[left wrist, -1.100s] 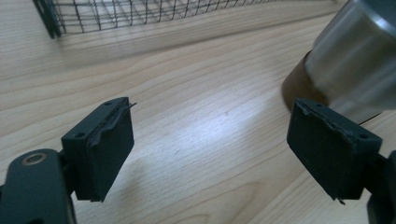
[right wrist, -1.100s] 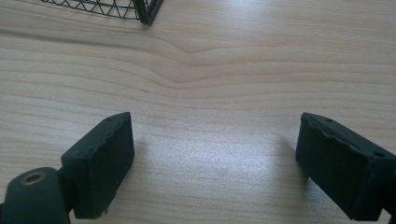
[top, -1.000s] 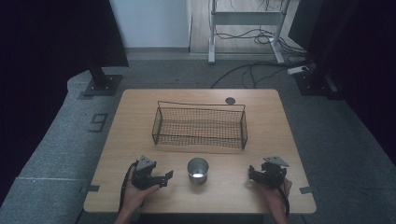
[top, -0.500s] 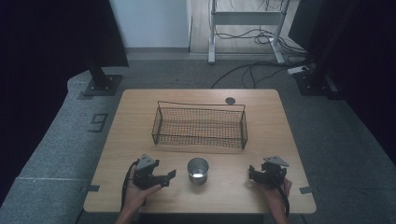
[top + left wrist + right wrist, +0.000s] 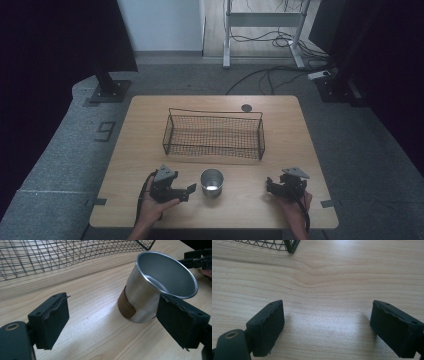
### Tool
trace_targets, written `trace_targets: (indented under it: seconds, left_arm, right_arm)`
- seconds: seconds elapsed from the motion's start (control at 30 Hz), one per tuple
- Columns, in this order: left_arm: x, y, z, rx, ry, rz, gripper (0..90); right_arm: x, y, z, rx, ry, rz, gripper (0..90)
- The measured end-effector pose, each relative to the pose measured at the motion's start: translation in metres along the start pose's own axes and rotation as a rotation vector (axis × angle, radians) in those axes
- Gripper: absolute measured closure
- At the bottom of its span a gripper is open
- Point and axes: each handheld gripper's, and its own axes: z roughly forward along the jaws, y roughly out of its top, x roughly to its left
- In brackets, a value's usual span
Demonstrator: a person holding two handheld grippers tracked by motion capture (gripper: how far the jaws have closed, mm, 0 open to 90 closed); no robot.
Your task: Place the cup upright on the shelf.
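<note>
The left gripper [image 5: 189,190] has turned and slid closer to the shiny metal cup [image 5: 212,182], so it seems ready to grab it. Its jaws are wide open, and one sits right by the cup's side. The cup stands on the table [image 5: 280,210], in front of the wire basket [image 5: 214,134]. The right gripper [image 5: 270,185] waits, wide open, holding nothing. No words can be read anywhere.

Both hands rest at the near edge — the left gripper [image 5: 189,190] points right, the right gripper [image 5: 270,185] points left, each with jaws spread wide.
</note>
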Motion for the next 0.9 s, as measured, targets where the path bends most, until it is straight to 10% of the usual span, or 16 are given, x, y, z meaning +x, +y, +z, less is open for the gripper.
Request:
trace_targets:
  seconds: [0.9]
  left_arm:
    - [-0.034, 0.009, 0.017, 0.018, -0.062, 0.072, 6.5]
  right_arm:
    - [0.000, 0.000, 0.000, 0.000, -0.001, 0.000, 12.1]
